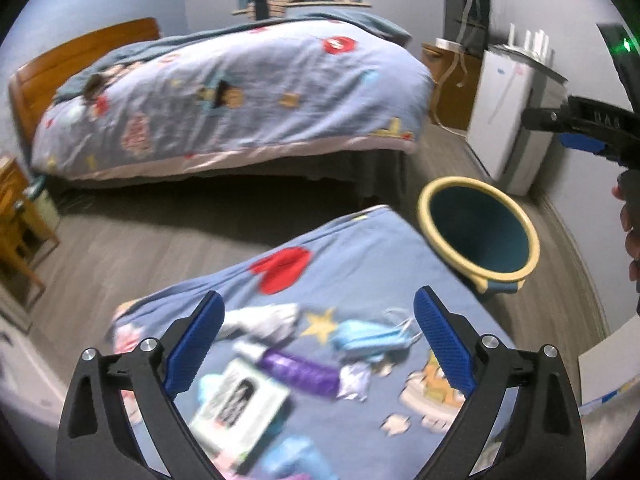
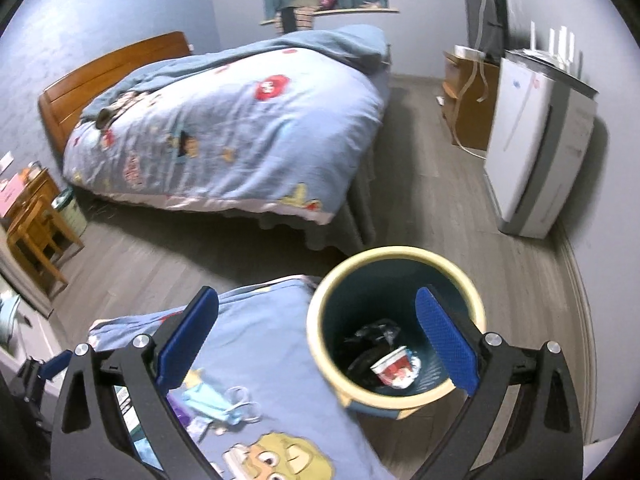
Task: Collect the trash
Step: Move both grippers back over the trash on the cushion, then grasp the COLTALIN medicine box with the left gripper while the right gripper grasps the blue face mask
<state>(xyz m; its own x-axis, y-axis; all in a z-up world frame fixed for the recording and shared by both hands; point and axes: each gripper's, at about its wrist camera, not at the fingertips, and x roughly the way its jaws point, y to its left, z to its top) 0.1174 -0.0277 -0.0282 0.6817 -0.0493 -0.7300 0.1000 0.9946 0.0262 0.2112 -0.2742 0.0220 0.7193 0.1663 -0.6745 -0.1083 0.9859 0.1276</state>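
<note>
Trash lies on a blue cartoon-print bedcover (image 1: 360, 264): a blue face mask (image 1: 372, 338), a purple wrapper (image 1: 298, 370), a white crumpled piece (image 1: 266, 320) and a black-and-white printed card (image 1: 240, 404). My left gripper (image 1: 320, 344) hovers above them, open and empty. The right gripper (image 2: 318, 340) is open and empty above the rim of a dark blue bin with a cream rim (image 2: 320, 344). Inside the bin lie a red-and-white cup (image 2: 394, 368) and dark trash (image 2: 370, 340). The face mask (image 2: 216, 402) shows again in the right wrist view. The bin (image 1: 480, 232) stands beside the cover's corner.
A larger bed (image 1: 240, 96) with a wooden headboard fills the far side. A white appliance (image 2: 536, 148) and a wooden cabinet (image 2: 466, 116) stand along the right wall. A wooden nightstand (image 2: 32, 216) sits at left. Grey wood floor (image 2: 440, 208) runs between the beds.
</note>
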